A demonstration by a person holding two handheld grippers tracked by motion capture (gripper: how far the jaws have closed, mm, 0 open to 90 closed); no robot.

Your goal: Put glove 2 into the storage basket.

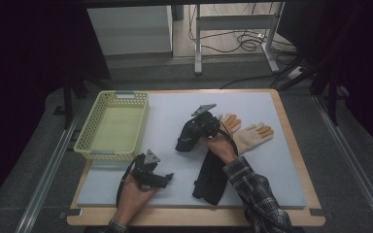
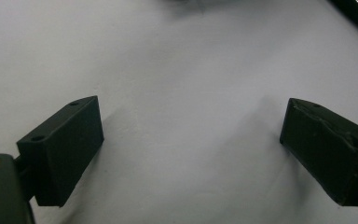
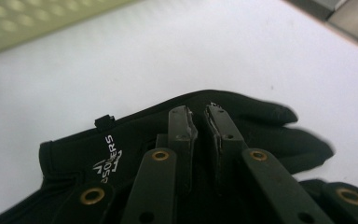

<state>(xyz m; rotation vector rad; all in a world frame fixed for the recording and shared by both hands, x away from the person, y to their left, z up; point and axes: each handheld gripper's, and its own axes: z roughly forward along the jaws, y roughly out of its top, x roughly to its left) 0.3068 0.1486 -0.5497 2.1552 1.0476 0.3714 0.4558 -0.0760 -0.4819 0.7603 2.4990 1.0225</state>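
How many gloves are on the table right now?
4, as far as shows: two cream gloves lie beside the right hand, one black glove lies near the front edge, and another black glove is pinched in the right gripper.

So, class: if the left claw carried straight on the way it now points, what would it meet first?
The left claw stands open and points across the white mat toward the black glove lying beside the person's right forearm. That glove would probably come first, though depth is hard to judge.
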